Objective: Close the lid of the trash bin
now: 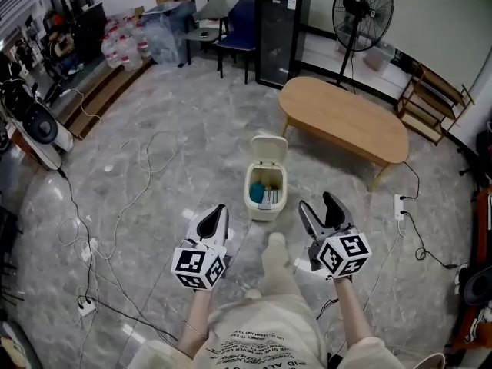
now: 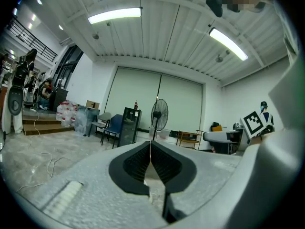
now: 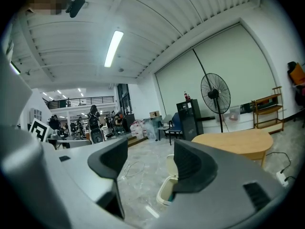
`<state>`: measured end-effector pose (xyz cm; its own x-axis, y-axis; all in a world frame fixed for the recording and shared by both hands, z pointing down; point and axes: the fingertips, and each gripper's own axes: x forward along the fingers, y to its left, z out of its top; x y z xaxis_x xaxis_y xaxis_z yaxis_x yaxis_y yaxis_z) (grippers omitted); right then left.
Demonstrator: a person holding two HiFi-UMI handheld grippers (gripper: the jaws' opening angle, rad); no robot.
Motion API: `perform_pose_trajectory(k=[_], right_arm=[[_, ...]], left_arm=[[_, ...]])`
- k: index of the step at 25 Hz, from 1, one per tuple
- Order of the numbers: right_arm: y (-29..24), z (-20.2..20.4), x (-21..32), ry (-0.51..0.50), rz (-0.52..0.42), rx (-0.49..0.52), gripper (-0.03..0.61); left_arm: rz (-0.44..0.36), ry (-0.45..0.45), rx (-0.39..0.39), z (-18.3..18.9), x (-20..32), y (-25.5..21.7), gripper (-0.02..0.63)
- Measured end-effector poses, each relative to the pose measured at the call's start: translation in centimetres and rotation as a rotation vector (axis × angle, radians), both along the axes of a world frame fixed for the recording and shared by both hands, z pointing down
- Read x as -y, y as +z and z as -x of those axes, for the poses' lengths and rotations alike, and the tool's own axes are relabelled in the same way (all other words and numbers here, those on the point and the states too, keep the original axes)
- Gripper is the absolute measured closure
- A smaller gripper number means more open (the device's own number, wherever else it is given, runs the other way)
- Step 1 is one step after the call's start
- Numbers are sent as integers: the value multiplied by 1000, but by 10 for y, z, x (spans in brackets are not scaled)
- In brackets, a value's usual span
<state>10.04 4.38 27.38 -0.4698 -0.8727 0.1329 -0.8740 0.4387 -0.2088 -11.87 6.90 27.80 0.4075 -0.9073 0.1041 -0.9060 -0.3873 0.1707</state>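
A small cream trash bin (image 1: 266, 191) stands on the marble floor ahead of me, its lid (image 1: 269, 149) tipped up at the far side and blue rubbish visible inside. My left gripper (image 1: 214, 220) hovers near and left of the bin, jaws shut with nothing between them. My right gripper (image 1: 324, 213) hovers near and right of the bin, jaws open and empty. In the right gripper view the bin (image 3: 167, 187) and its raised lid (image 3: 171, 165) show between the jaws, some way off. The left gripper (image 2: 150, 162) points past the bin at the far wall.
An oval wooden table (image 1: 343, 118) stands just behind and right of the bin. Cables (image 1: 146, 156) trail over the floor at left; a power strip (image 1: 398, 206) lies at right. A black cabinet (image 1: 280, 34), a fan (image 1: 361, 10) and chairs (image 1: 237, 33) line the back.
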Motion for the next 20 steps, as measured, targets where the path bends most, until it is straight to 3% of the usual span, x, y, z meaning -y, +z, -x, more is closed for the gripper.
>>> perform_pose_trajectory(k=[20], right_arm=[[65,-1,228,-156,161,-84,276]], left_arm=[[207,-57,20,-26,195,60,591]])
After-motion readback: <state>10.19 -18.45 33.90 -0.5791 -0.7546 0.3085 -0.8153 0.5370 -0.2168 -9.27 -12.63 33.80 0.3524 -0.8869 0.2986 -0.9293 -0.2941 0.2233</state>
